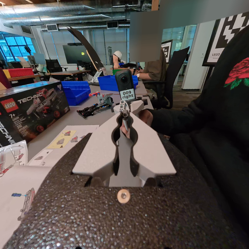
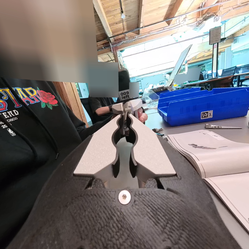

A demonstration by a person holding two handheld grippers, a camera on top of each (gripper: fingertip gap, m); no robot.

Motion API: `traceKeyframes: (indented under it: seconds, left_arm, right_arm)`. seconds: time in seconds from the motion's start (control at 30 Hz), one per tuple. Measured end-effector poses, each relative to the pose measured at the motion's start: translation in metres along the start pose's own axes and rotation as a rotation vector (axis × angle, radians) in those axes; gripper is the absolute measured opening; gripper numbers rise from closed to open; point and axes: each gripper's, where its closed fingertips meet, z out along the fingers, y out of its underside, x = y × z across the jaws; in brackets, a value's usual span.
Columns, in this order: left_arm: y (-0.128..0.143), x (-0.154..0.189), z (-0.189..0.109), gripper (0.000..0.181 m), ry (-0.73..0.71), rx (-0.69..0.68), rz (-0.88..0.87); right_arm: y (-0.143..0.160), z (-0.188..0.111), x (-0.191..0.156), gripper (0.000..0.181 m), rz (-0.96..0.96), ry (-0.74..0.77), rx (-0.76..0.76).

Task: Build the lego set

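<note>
My two grippers face each other tip to tip above the table. My left gripper (image 1: 124, 115) is shut on a grey pointed lego piece (image 1: 126, 123) that lies between its fingers. A pale grey beam with holes (image 1: 122, 106) sticks up at its tips. My right gripper (image 2: 125, 116) is shut on a grey lego piece (image 2: 125, 126), with a small grey cross part (image 2: 126, 109) at its tips. The two held parts meet between the grippers; the joint itself is hidden. A partly built model (image 1: 103, 99) with a black frame (image 1: 87, 110) lies on the table beyond.
The lego box (image 1: 31, 107) stands at the left. Instruction pages (image 1: 64, 138) and a sticker sheet (image 1: 12, 155) lie under my left gripper. Blue bins (image 2: 202, 107) stand behind. A loose grey pointed piece (image 2: 221, 126) lies by the booklet (image 2: 202, 148). A person in a black hoodie is close. The tips of both grippers are at nearly the same place.
</note>
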Motion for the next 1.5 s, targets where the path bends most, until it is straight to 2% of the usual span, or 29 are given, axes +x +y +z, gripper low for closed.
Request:
traceKeyframes:
  seconds: [0.13,0.27,0.47,0.6,0.87,0.93,1.03,1.17,1.27,1.37,1.5]
  left_arm:
    - [0.006,-0.004,0.001,0.005,-0.023,-0.048,-0.033]
    - [0.019,-0.004,-0.004,0.005,-0.036,-0.211,0.001]
    - [0.038,-0.001,-0.011,0.005,-0.045,-0.393,0.09]
    - [0.046,-0.004,-0.011,0.005,-0.062,-0.444,0.115]
    - [0.078,-0.013,-0.013,0.005,-0.118,-0.652,0.207]
    - [0.084,-0.015,-0.011,0.005,-0.109,-0.628,0.191]
    - [0.081,-0.013,-0.009,0.004,-0.061,-0.521,0.141]
    - [0.079,-0.007,-0.009,0.004,-0.032,-0.529,0.178]
    - [0.068,-0.003,-0.006,0.004,-0.016,-0.462,0.169]
    - [0.072,-0.001,-0.005,0.004,-0.007,-0.486,0.186]
    - [0.057,-0.001,-0.001,0.004,0.013,-0.325,0.101]
  right_arm:
    - [0.002,-0.002,0.004,0.005,-0.04,0.039,-0.029]
    - [0.015,-0.003,0.008,0.004,-0.187,0.103,-0.147]
    - [0.035,-0.003,0.009,0.004,-0.3,0.118,-0.297]
    - [0.041,-0.006,0.013,0.004,-0.318,0.134,-0.354]
    - [0.069,-0.016,0.028,0.004,-0.388,0.191,-0.581]
    - [0.074,-0.019,0.031,0.004,-0.368,0.193,-0.62]
    - [0.073,-0.02,0.03,0.004,-0.351,0.179,-0.616]
    - [0.073,-0.02,0.025,0.005,-0.349,0.148,-0.613]
    - [0.066,-0.018,0.02,0.004,-0.328,0.125,-0.556]
    - [0.074,-0.019,0.02,0.004,-0.348,0.121,-0.606]
    - [0.061,-0.018,0.018,0.004,-0.321,0.118,-0.519]
